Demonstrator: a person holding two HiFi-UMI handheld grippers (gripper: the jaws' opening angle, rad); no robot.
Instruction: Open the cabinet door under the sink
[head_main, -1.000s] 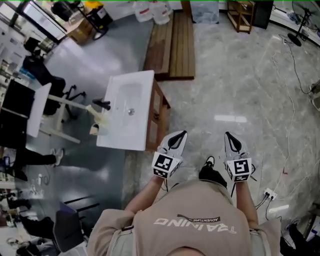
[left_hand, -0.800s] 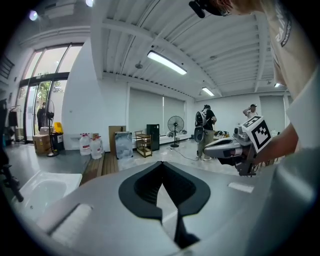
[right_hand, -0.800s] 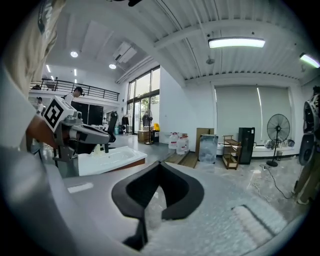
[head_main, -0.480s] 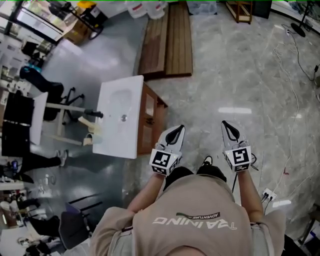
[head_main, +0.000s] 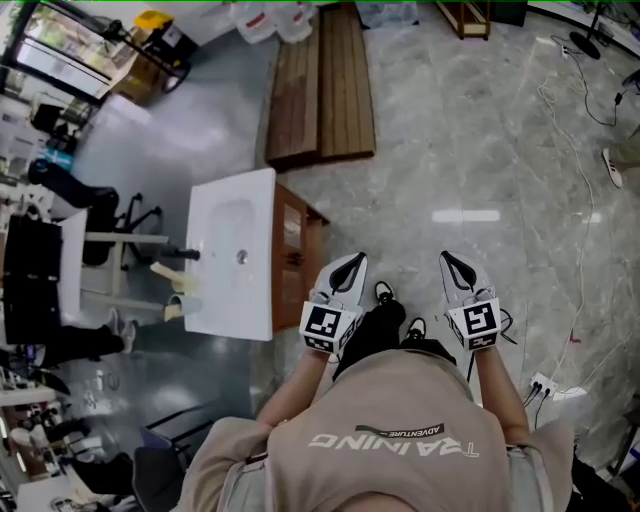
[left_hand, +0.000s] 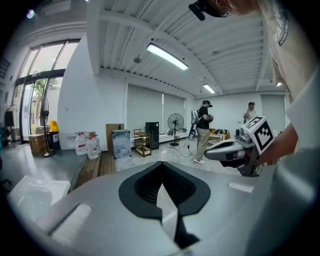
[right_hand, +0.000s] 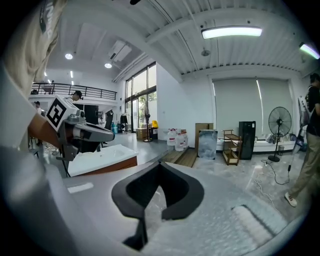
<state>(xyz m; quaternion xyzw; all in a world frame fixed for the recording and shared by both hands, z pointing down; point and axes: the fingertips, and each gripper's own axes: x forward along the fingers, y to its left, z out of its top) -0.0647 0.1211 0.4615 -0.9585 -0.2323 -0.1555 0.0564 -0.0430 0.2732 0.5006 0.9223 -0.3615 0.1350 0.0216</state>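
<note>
The sink unit has a white basin top (head_main: 232, 255) with a dark tap over a brown wooden cabinet (head_main: 298, 250), whose front faces right in the head view. My left gripper (head_main: 352, 260) is held just right of the cabinet's front, apart from it, jaws shut and empty. My right gripper (head_main: 449, 258) is further right over the marble floor, also shut and empty. In the left gripper view the shut tips (left_hand: 161, 164) point past the basin (left_hand: 35, 192) into the room. The right gripper view shows its shut tips (right_hand: 161, 164), with the basin (right_hand: 100, 156) and cabinet (right_hand: 107, 167) to the left.
A wooden platform (head_main: 322, 85) lies beyond the sink, with water jugs (head_main: 270, 18) behind it. Cables (head_main: 580, 130) and a power strip (head_main: 545, 385) lie on the floor at the right. Desks and chairs (head_main: 60, 250) stand left of the sink. A person (left_hand: 204, 131) stands near a fan (left_hand: 176, 125).
The sink unit has slid down and left in the head view, so it now sits close beside my left gripper. Both grippers moved along with the person and stayed shut.
</note>
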